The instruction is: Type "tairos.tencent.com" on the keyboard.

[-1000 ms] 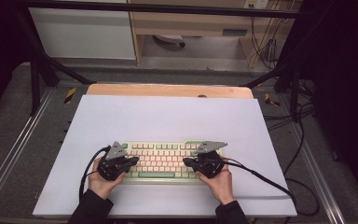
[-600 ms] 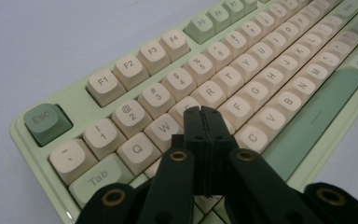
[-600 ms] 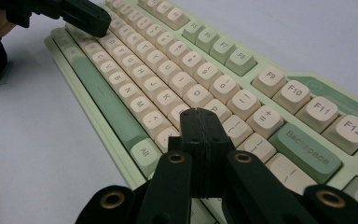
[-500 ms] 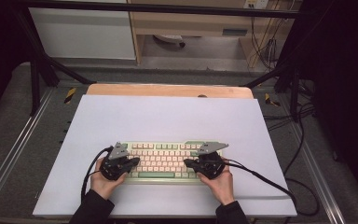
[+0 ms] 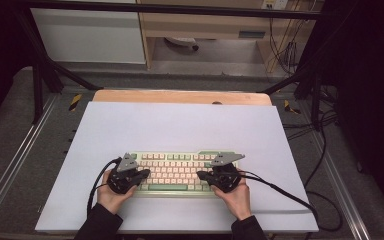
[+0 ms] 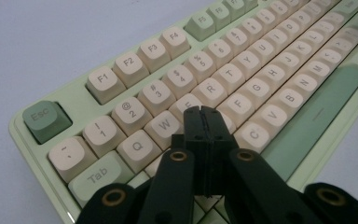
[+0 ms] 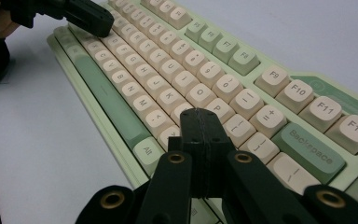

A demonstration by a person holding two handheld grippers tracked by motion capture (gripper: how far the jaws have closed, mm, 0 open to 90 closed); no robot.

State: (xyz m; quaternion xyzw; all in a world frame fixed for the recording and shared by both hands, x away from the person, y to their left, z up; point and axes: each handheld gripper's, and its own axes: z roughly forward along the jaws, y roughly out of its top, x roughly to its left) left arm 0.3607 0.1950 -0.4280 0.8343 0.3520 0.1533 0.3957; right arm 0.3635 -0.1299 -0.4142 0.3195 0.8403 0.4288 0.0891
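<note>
A pale green keyboard (image 5: 180, 172) with cream keys lies on the white table top, near the front edge. My left gripper (image 5: 145, 174) rests over its left end with the jaws pointing right. In the left gripper view the gripper (image 6: 203, 112) is shut, with nothing between the jaws, and its tip is just above the keys (image 6: 270, 70) near W and E. My right gripper (image 5: 202, 175) rests over the right end with the jaws pointing left. It is also shut and empty (image 7: 200, 114), over the keys (image 7: 168, 65) near P and L. The left gripper (image 7: 81, 16) shows far off in the right gripper view.
The white table top (image 5: 180, 125) stretches wide behind and beside the keyboard. A wooden strip (image 5: 180, 96) runs along its far edge. Black cables (image 5: 280, 187) trail off both grippers, the right one across the table's right edge. A metal frame and shelving stand beyond.
</note>
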